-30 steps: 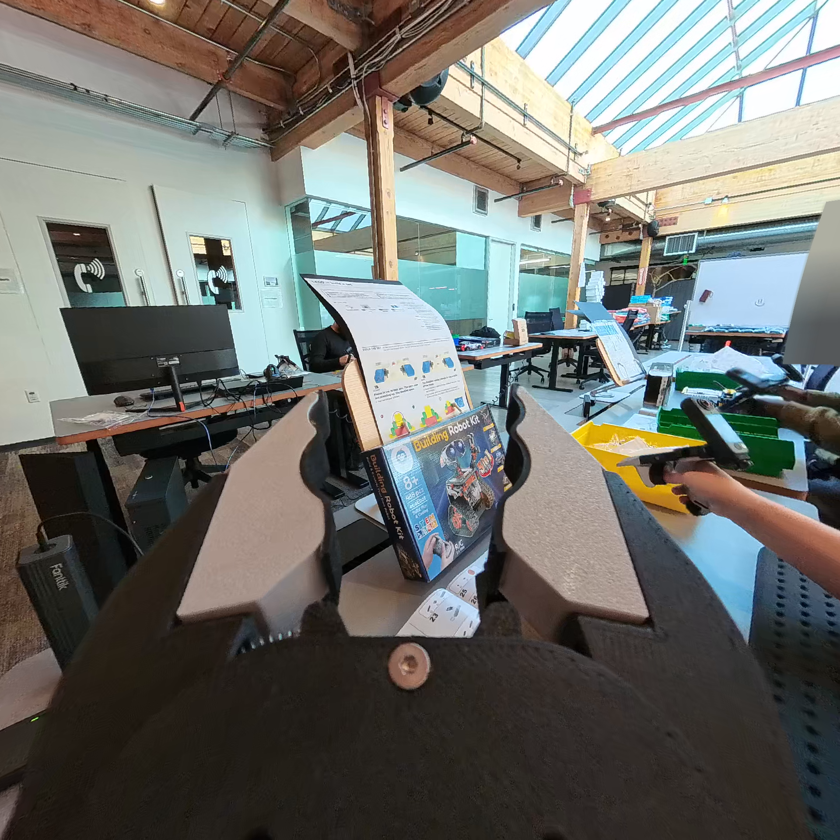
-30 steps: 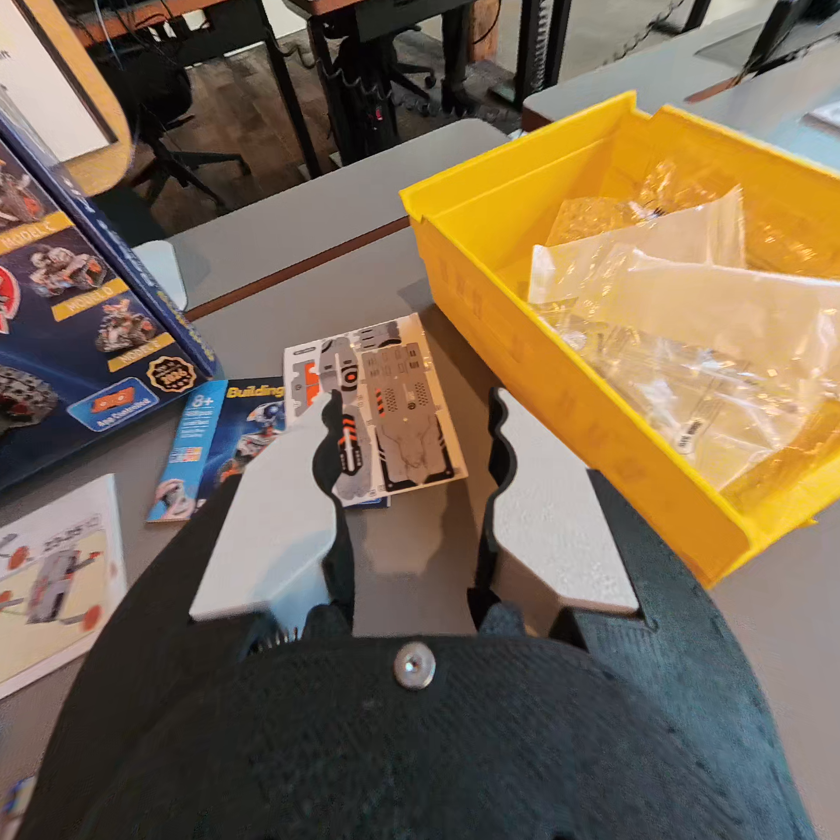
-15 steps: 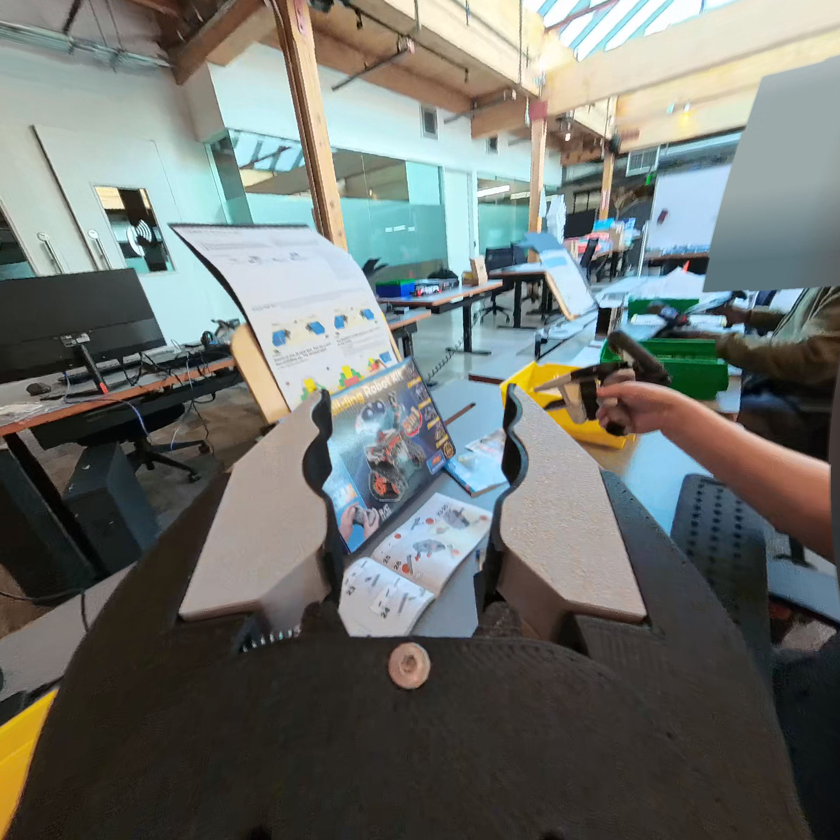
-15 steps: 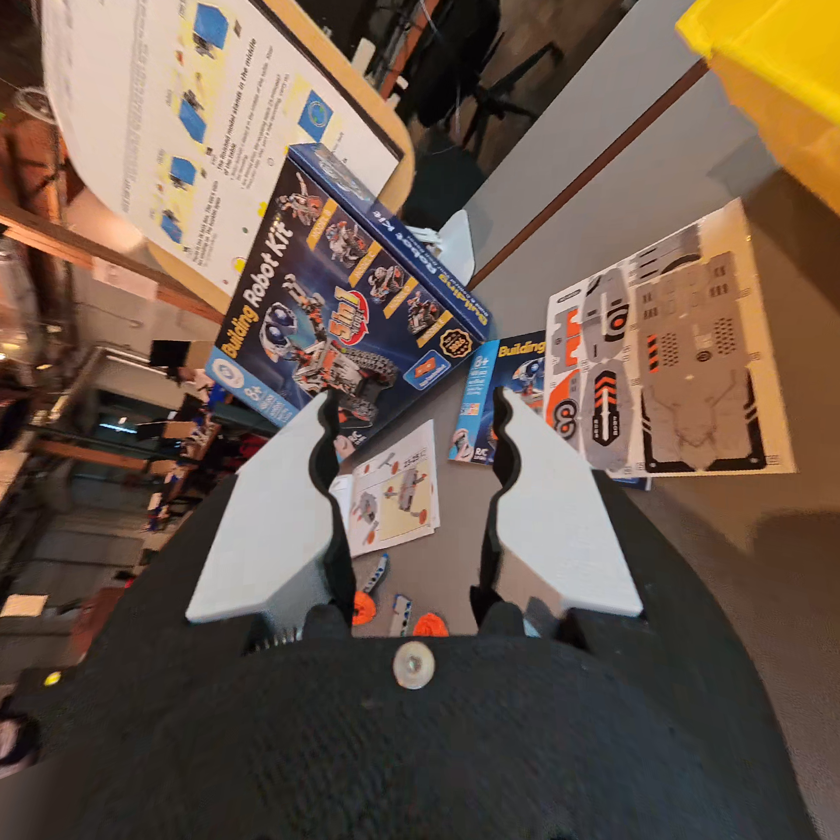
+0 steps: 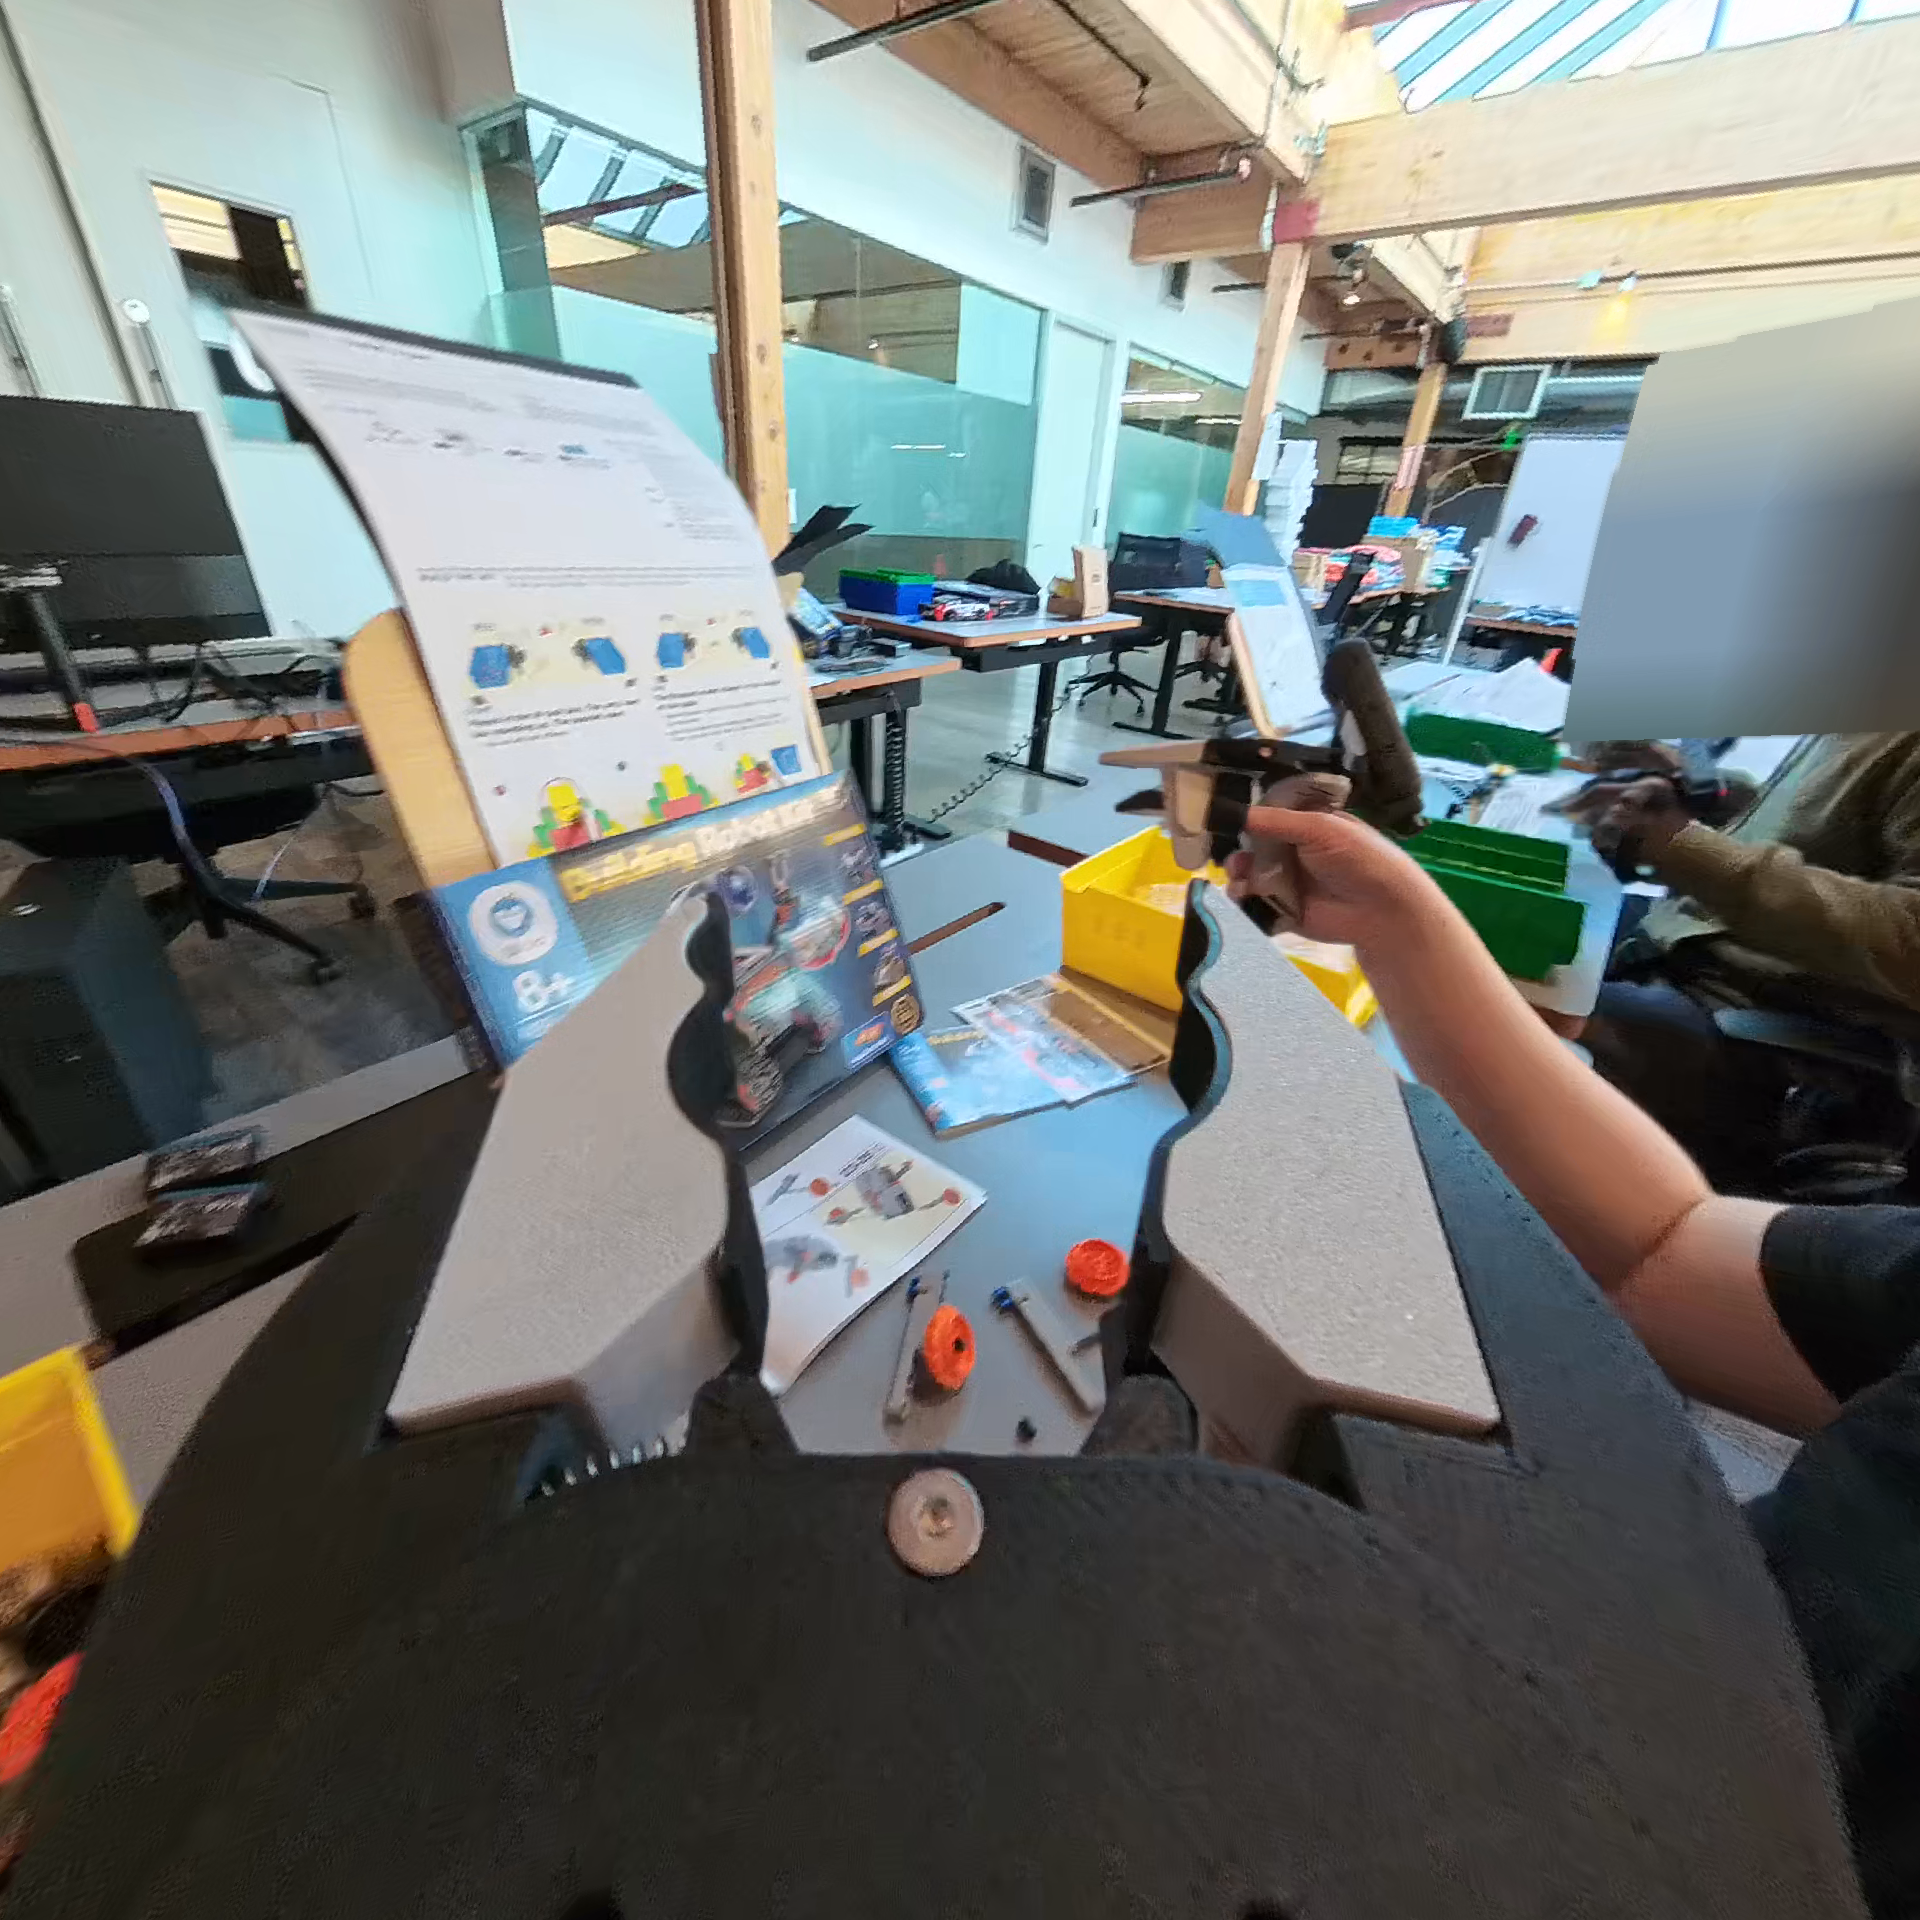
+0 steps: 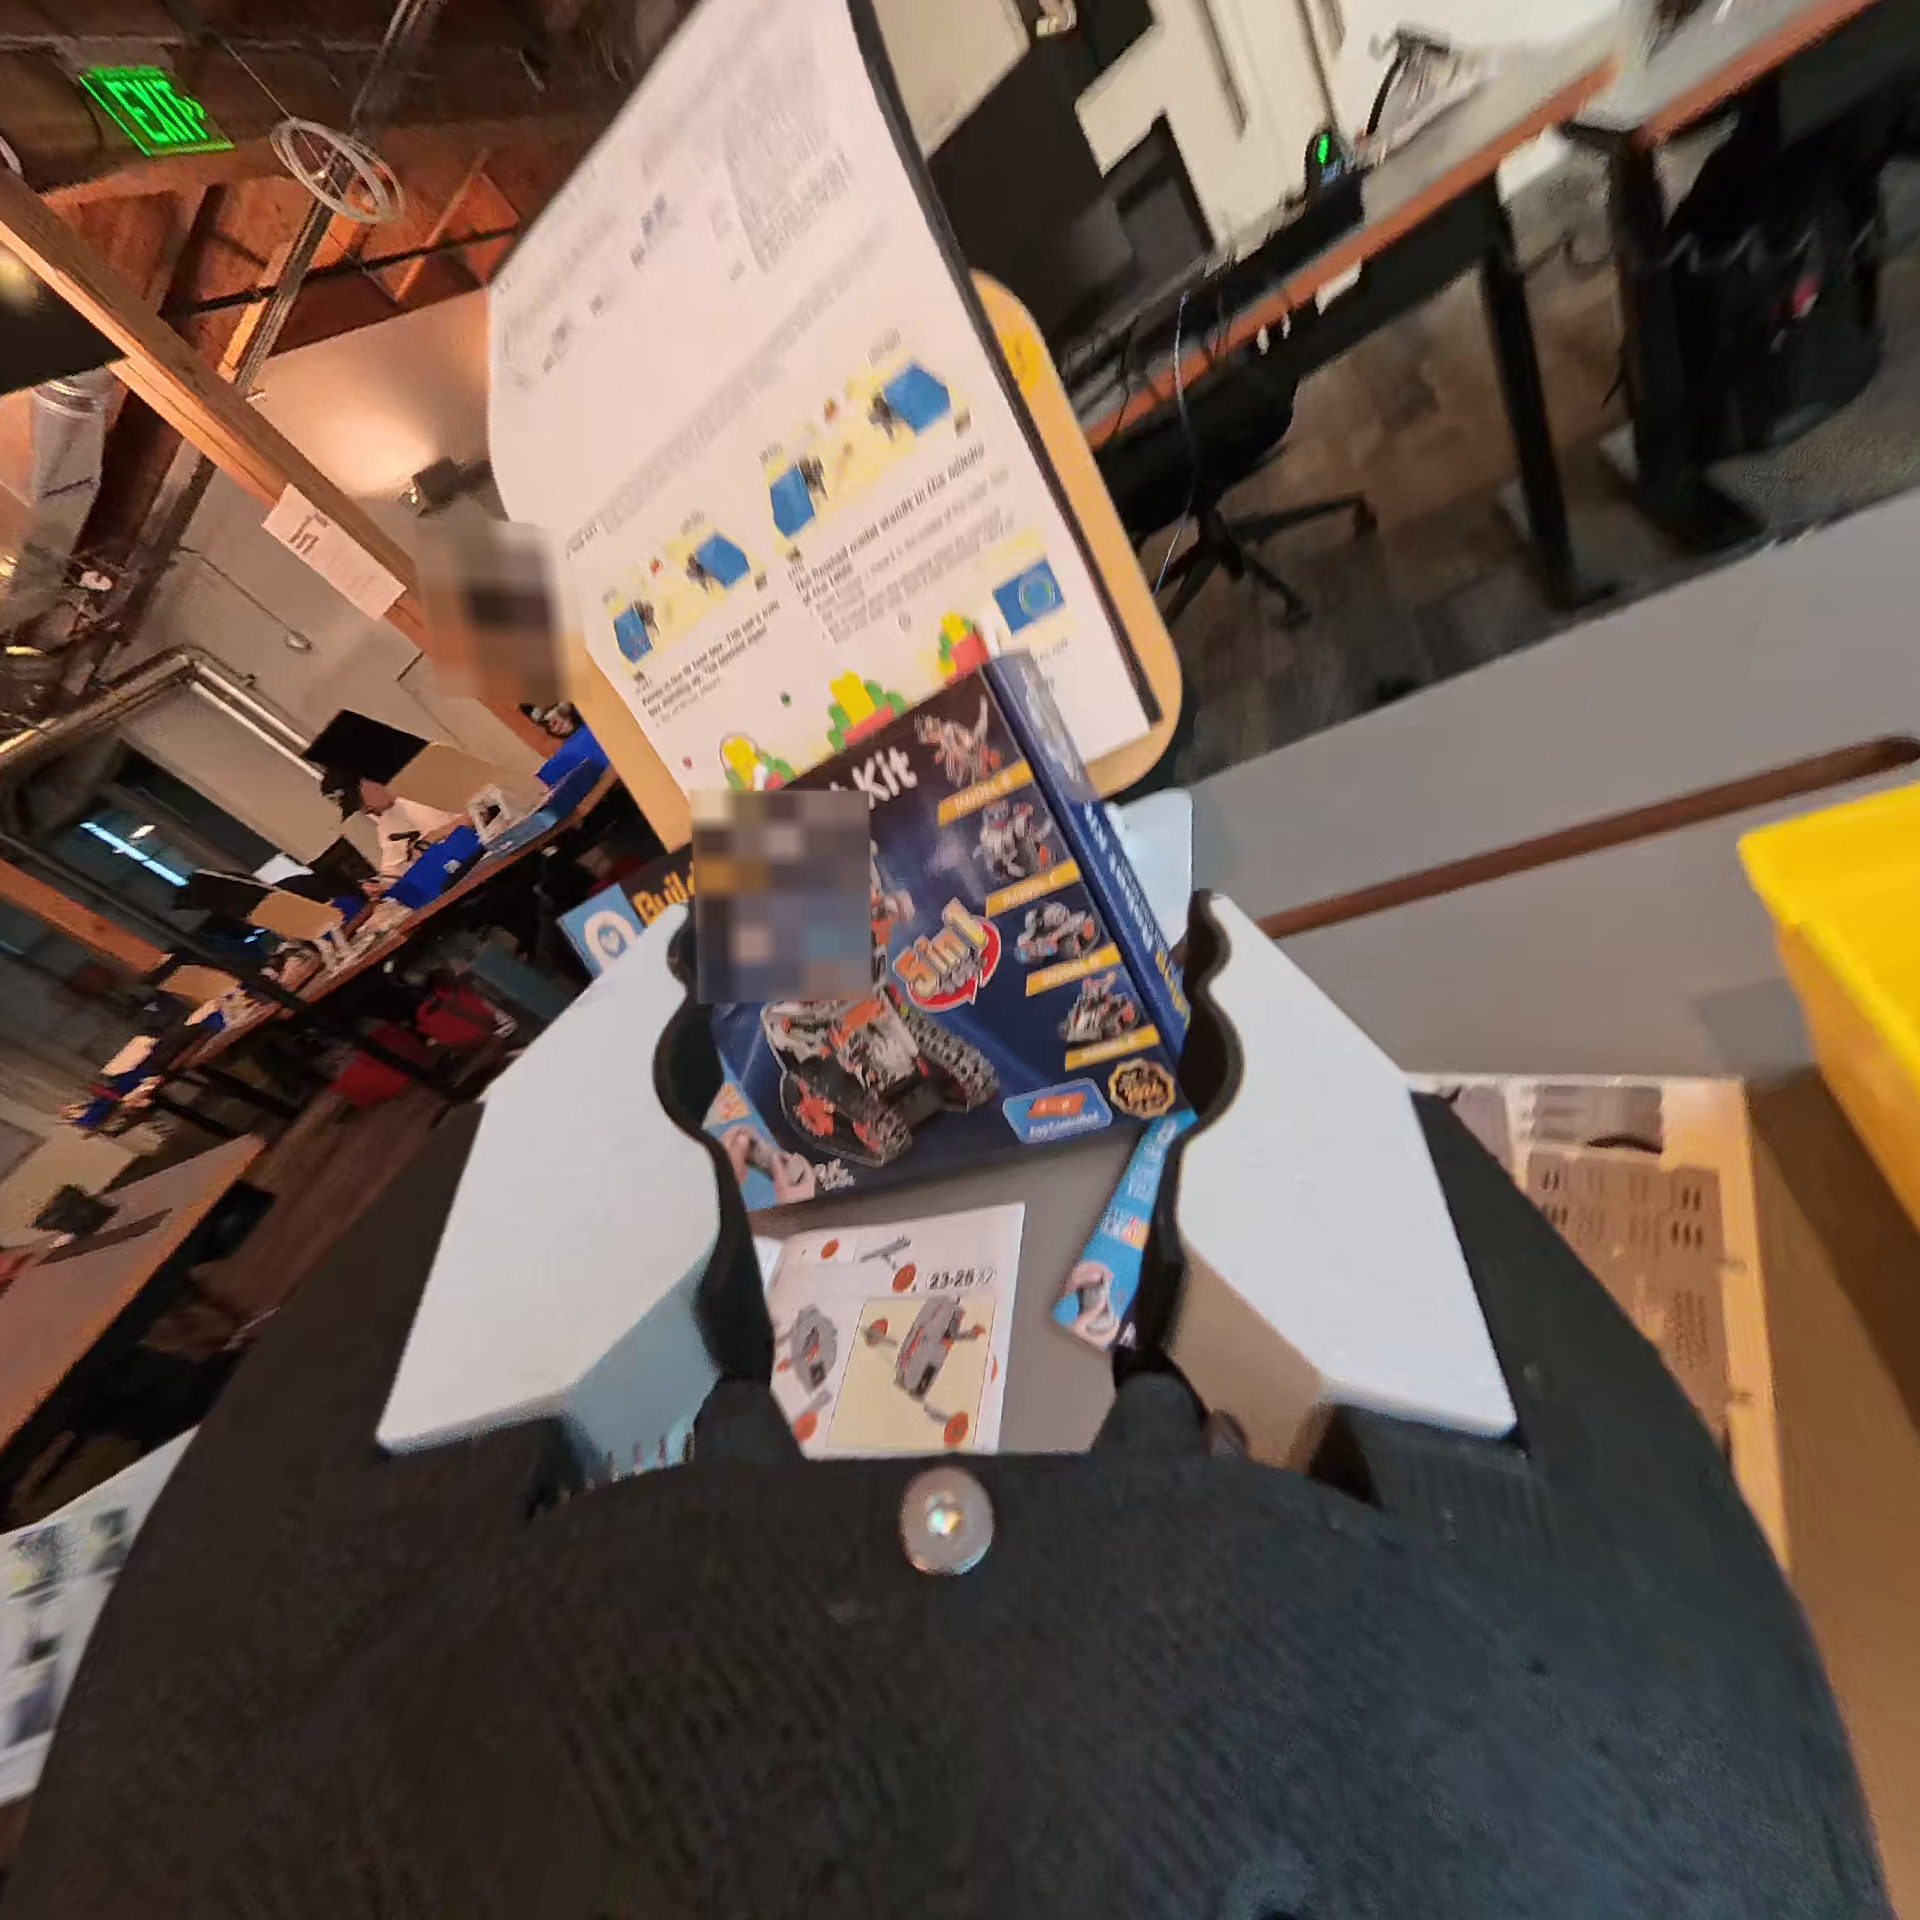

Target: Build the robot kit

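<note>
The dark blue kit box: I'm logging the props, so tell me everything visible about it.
The dark blue kit box is printed cardboard showing a tracked toy robot and smaller pictures. It stands closed, tilted back against a wooden board holding an instruction sheet, on the grey table. A leaflet lies before it. Neither tool touches it.

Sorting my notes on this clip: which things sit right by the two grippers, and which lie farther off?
By the grippers:
- left gripper, fingers apart, over orange wheel and leaflet
- right gripper, fingers apart, facing blue kit box

Farther off:
- yellow bin
- booklet
- propped instruction sheet
</note>
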The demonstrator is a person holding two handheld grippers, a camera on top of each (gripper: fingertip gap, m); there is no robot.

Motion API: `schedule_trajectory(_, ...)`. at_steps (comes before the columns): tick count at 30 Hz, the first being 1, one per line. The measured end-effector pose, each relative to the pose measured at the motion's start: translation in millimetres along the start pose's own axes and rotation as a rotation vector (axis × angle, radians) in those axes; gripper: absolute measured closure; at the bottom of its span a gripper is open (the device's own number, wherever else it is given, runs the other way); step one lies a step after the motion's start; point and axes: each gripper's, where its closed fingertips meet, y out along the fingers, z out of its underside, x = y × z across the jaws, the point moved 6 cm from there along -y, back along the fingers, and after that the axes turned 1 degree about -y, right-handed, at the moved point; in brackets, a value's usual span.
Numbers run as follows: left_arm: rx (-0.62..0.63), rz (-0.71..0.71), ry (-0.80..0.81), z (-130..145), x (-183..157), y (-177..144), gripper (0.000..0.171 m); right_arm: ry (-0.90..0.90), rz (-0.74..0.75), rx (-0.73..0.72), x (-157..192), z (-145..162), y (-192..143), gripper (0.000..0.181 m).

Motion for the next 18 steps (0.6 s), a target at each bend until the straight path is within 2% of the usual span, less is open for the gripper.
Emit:
schedule_trajectory(4, -0.01, 0.117, -0.006, -9, -43, 32, 0.088, -0.068, -0.05, -0.065, 22, -25, -8, 0.09)
schedule_trajectory(7, -0.023, 0.218, -0.021, -14, -80, 57, 0.088, -0.143, -0.09, -0.058, 25, -22, -8, 0.087)
schedule_trajectory(10, -0.051, 0.284, -0.007, -19, -111, 79, 0.088, -0.264, -0.163, 0.018, 25, -15, 1, 0.083)
schedule_trajectory(12, -0.078, 0.317, 0.003, -23, -125, 93, 0.088, -0.348, -0.212, 0.051, 25, -13, 7, 0.084)
schedule_trajectory(15, -0.13, 0.354, 0.003, -31, -136, 111, 0.089, -0.531, -0.205, 0.04, 17, -11, 18, 0.084)
schedule_trajectory(17, -0.159, 0.365, -0.001, -34, -138, 121, 0.089, -0.676, -0.193, 0.125, 10, 2, 29, 0.088)
schedule_trajectory(18, -0.176, 0.369, -0.006, -35, -138, 125, 0.089, -0.727, -0.212, 0.232, 6, 15, 33, 0.099)
